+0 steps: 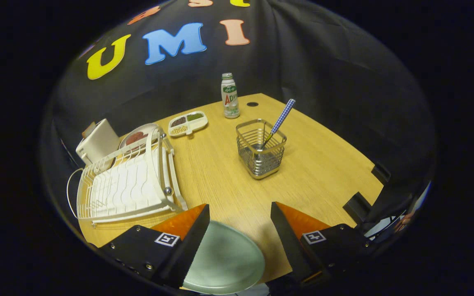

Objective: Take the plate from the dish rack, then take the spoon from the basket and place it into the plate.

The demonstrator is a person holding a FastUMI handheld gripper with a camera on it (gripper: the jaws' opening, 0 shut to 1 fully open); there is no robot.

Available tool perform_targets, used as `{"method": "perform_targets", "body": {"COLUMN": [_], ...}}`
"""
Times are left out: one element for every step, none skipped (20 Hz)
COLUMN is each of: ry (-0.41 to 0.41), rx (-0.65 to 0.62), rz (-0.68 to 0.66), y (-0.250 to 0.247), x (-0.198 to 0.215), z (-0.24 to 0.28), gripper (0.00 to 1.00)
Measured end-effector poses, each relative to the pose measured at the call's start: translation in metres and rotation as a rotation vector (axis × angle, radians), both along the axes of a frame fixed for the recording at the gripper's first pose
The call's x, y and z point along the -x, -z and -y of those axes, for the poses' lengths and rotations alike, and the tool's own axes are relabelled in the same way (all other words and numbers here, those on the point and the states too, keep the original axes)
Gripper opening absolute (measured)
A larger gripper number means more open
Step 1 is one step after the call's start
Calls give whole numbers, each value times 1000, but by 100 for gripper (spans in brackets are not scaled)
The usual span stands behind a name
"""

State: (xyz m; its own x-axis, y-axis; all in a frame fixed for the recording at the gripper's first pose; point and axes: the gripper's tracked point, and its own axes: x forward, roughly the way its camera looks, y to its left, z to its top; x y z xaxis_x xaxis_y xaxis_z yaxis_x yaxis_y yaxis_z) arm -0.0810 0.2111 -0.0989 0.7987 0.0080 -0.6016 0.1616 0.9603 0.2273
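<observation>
A pale green plate [226, 259] lies flat on the wooden table [323, 164], low between my fingers and partly under the left one. My gripper [240, 213] is open above it, holding nothing. Beyond the fingers stands a square wire basket [260, 149] with a spoon [279, 120] leaning in it, its blue-and-white checked handle sticking up to the right. The white dish rack [128, 183] sits to the left of the fingers, its slots bare.
A small bottle [230, 96] stands at the table's far edge. A divided snack tray [188, 123] lies beside it. A round dish [138, 135] and a white box [97, 144] sit behind the rack. Dark clamps [358, 205] grip the right edge.
</observation>
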Motion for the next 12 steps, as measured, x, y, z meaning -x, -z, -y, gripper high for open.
{"method": "perform_targets", "body": {"ry": [27, 57, 88, 112, 137, 161, 183, 205, 226, 247, 269, 289], "rx": [-3, 1, 5, 7, 3, -2, -7, -13, -19, -28, -39, -52], "rz": [17, 32, 44, 55, 66, 73, 76, 79, 80, 82, 85, 90], "y": [-7, -14, -19, -25, -30, -34, -36, -38, -39, -41, -41, -43], "x": [-8, -17, -25, -34, -43, -51, -58, -66, -74, -81, -88, -95], "z": [8, 17, 26, 33, 40, 46, 53, 60, 65, 71, 76, 82], "gripper": [93, 93, 93, 93, 93, 93, 93, 93, 93, 93, 93, 93]}}
